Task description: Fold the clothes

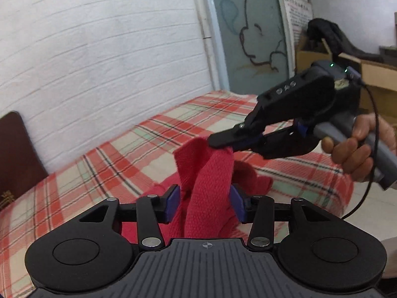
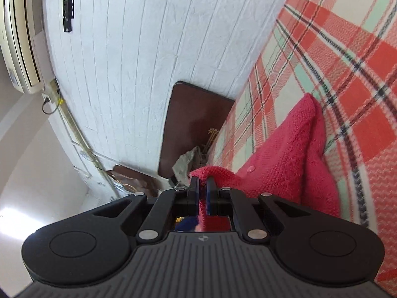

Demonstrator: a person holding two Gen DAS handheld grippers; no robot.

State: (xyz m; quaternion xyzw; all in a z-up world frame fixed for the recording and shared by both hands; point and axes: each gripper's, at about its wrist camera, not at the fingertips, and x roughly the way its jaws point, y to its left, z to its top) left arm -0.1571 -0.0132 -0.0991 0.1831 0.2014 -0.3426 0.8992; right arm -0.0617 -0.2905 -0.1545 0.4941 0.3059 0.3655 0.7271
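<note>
- Writing: paper notice (image 1: 299,12) is hanging by the glass door (image 1: 250,29), print too small to read; gold mark on the dark headboard (image 1: 15,154) is unreadable; small raised marks on the right gripper body, not legible.
- Door pane is carrying a cartoon outline drawing.
- Red knit garment (image 1: 208,186) is hanging lifted between both tools, above the plaid bedspread (image 1: 111,154), near the bed's front edge; lower part is trailing down onto the spread.
- Left gripper (image 1: 204,202) is standing partly spread, blue pads (image 1: 172,198) either side of a bunched band of the knit; real clamping, cannot tell.
- Right gripper (image 2: 202,195) is nearly pressed together, pinching a thin edge of the garment (image 2: 280,154); in the left view its tip (image 1: 223,140) is biting the cloth's top corner.
- Right hand (image 1: 352,154) is wrapping the grey handle, cable hanging off it.
- Room: white brick-pattern wall (image 1: 99,49) is running along the bed's far edge; air conditioner (image 2: 17,37) is mounted high; cardboard boxes (image 1: 372,79) are sitting past the bed's end, dark cloth draped on them.
</note>
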